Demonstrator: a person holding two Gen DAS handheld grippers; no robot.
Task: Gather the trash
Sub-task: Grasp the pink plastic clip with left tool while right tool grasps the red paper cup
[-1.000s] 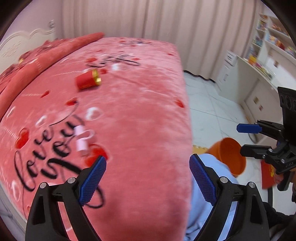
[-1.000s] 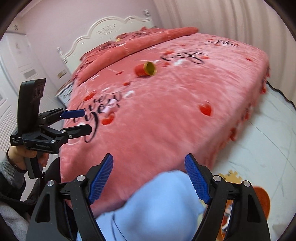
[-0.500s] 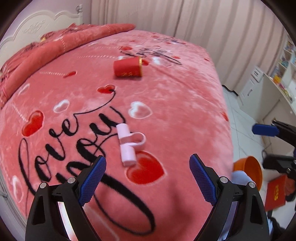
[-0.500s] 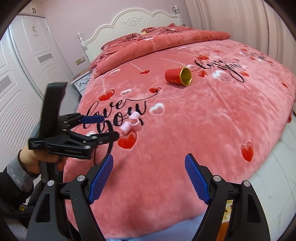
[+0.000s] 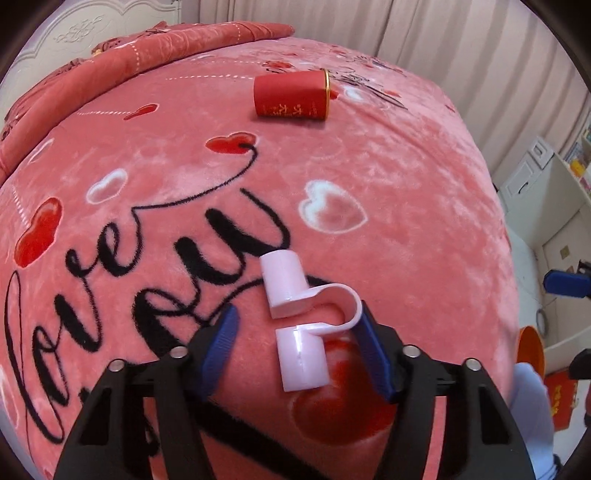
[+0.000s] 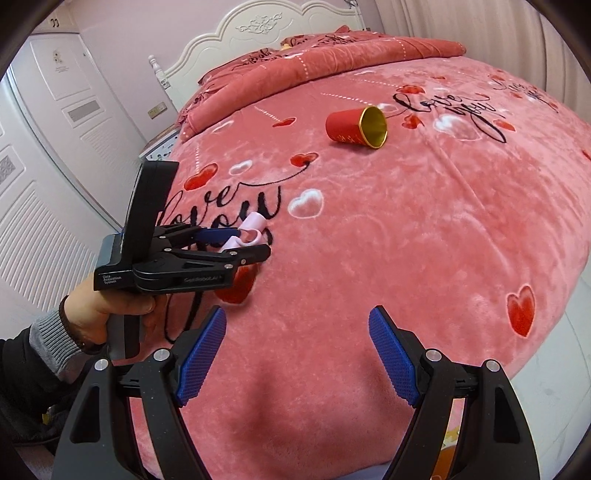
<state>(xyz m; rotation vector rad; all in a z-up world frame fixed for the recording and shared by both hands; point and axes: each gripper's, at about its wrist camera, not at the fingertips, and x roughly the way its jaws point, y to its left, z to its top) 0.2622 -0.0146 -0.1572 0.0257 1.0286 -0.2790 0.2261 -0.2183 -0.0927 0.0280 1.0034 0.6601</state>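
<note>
A pale pink plastic piece [image 5: 295, 325], two short tubes joined by a curved strap, lies on the pink heart-print blanket [image 5: 406, 177]. My left gripper [image 5: 295, 347] straddles it and its jaws are closing. The right pad sits against the strap's curve, while the left pad stands clear of the piece. From the right wrist view, the left gripper [image 6: 236, 240] is held low over the pink piece [image 6: 255, 225]. A red paper cup [image 5: 291, 96] with a gold rim lies on its side farther up the bed [image 6: 351, 125]. My right gripper [image 6: 297, 358] is open and holds nothing near the bed's edge.
An orange bin [image 5: 530, 350] stands on the floor past the bed's right edge, with a red packet [image 5: 561, 398] beside it. A folded quilt [image 6: 314, 70] and a white headboard [image 6: 266, 29] are at the far end. White doors [image 6: 44, 206] stand on the left.
Both grippers moved in over the bed. The left one came down around the pink piece, and its jaws narrowed from wide open. The right gripper's jaws kept their width.
</note>
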